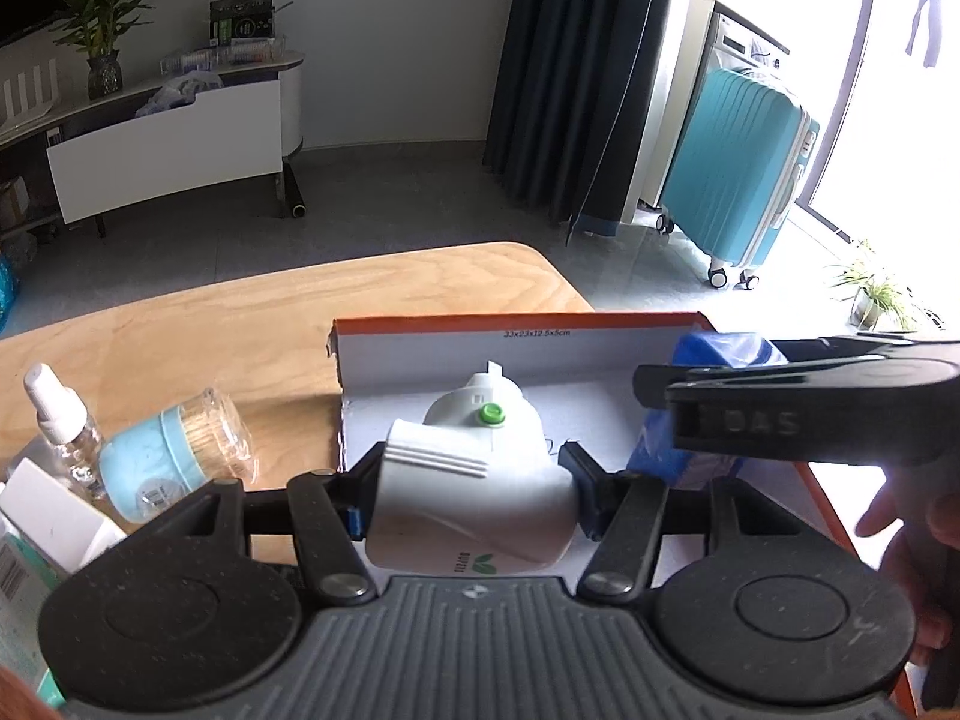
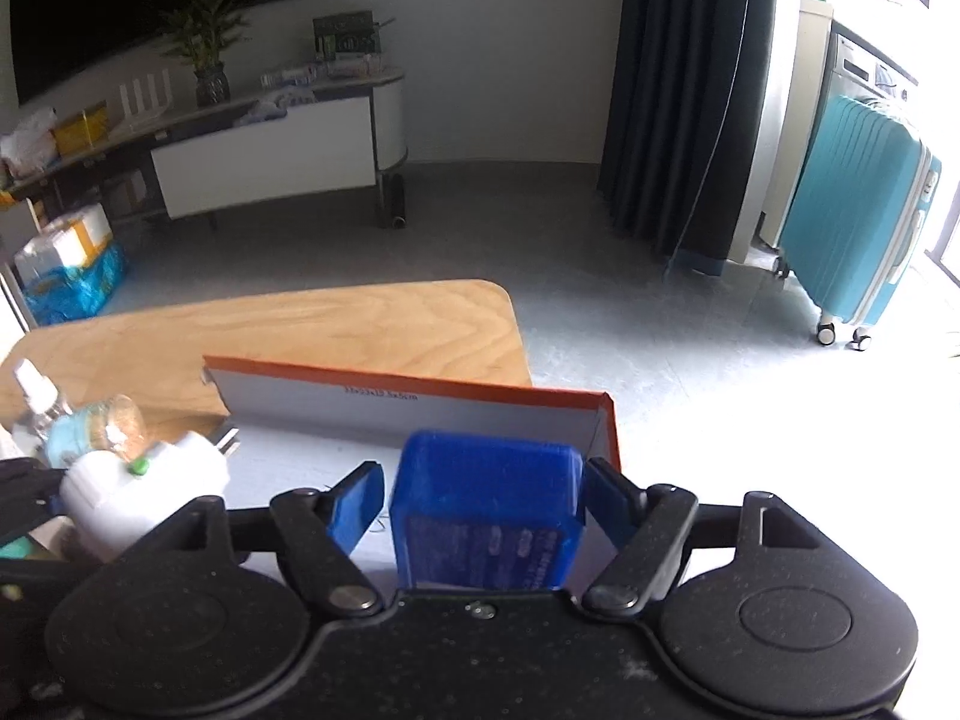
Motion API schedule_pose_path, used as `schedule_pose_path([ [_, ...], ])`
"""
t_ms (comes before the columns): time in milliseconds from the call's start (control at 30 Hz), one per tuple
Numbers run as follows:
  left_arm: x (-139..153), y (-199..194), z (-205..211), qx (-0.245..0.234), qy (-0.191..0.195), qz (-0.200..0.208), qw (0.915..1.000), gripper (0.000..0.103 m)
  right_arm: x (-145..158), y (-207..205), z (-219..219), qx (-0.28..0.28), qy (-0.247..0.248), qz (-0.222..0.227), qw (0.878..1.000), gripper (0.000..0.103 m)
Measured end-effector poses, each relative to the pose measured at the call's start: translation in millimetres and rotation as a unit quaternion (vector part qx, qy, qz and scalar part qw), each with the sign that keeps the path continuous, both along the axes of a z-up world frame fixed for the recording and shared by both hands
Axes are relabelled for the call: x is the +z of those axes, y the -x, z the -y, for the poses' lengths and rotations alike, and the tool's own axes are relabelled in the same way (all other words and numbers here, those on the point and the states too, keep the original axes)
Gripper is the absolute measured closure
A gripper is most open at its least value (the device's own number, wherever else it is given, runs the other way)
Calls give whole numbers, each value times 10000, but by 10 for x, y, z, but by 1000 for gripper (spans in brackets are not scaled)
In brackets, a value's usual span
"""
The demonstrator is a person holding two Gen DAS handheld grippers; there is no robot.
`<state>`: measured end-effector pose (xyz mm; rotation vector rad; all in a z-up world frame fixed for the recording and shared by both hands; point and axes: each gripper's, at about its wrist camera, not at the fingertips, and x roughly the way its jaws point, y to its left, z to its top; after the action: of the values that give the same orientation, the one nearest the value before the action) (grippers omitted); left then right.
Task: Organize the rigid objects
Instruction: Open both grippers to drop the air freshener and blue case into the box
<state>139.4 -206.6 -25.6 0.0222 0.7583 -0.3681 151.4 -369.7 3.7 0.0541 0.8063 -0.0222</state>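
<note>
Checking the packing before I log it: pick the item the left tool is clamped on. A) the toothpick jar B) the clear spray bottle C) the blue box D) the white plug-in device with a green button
D: in the left wrist view the left tool has its pads pressed on both sides of the white plug-in device over the orange-edged box, while the blue box sits between the right tool's parted pads.

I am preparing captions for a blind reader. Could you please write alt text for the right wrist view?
Open tongs stand on either side of a blue box, without pressing it, over an orange-edged cardboard tray on a wooden table. At left, a white plastic device is above the tray floor.
</note>
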Motion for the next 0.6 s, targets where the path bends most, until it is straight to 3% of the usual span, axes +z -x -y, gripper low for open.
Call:
schedule_pose_path([
  [333, -46, -140, 187, -152, 57, -8, 9999, 43, 399, 334, 250, -280, -296, 1118, 9929, 11],
  [600, -101, -273, 367, -289, 53, -119, 9995, 44, 530, 530, 366, -588, -549, 1409, 9868, 11],
])
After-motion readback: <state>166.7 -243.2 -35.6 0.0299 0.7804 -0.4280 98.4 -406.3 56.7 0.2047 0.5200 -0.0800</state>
